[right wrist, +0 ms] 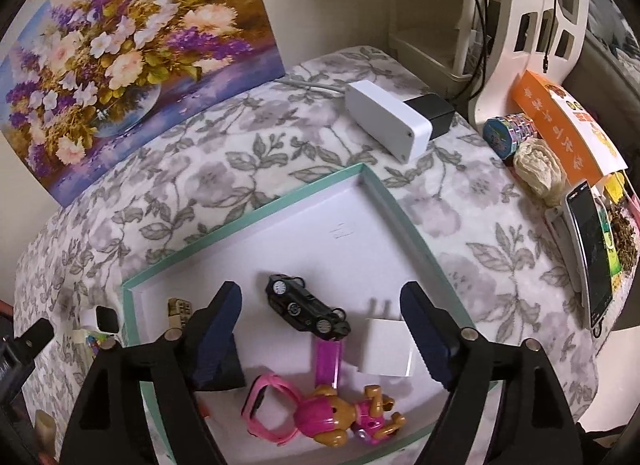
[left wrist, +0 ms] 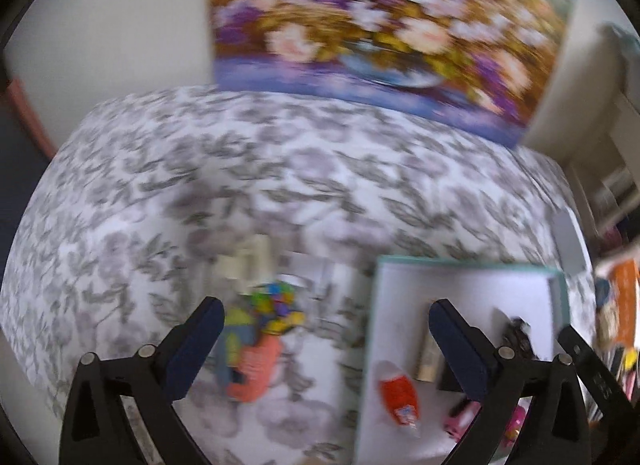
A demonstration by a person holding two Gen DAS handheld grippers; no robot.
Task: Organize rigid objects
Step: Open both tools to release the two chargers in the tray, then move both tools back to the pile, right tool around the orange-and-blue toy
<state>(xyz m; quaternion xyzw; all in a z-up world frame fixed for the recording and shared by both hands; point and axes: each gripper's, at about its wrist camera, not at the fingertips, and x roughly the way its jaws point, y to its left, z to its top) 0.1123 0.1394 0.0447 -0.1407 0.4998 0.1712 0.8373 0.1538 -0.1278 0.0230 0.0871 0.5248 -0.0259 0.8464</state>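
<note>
A shallow white tray with a teal rim (right wrist: 404, 209) lies on the floral cloth. Inside it are a black toy car (right wrist: 306, 307), a white charger plug (right wrist: 386, 349), a pink watch (right wrist: 268, 401), a brown and pink toy dog (right wrist: 348, 413) and a beige block (right wrist: 180, 311). My right gripper (right wrist: 320, 297) hovers open over the car and plug, holding nothing. The blurred left wrist view shows my left gripper (left wrist: 326, 329) open above a colourful toy heap (left wrist: 276, 305) and an orange item (left wrist: 256, 369), left of the tray (left wrist: 460, 265). An orange-red tube (left wrist: 400, 397) lies in the tray.
A flower painting (right wrist: 132, 49) leans on the wall behind. A white adapter box (right wrist: 386, 125), a black plug (right wrist: 434, 111), a patterned roll (right wrist: 508, 131), an orange box (right wrist: 568, 125) and a phone (right wrist: 590, 257) crowd the right side. A small white watch (right wrist: 102, 319) lies left of the tray.
</note>
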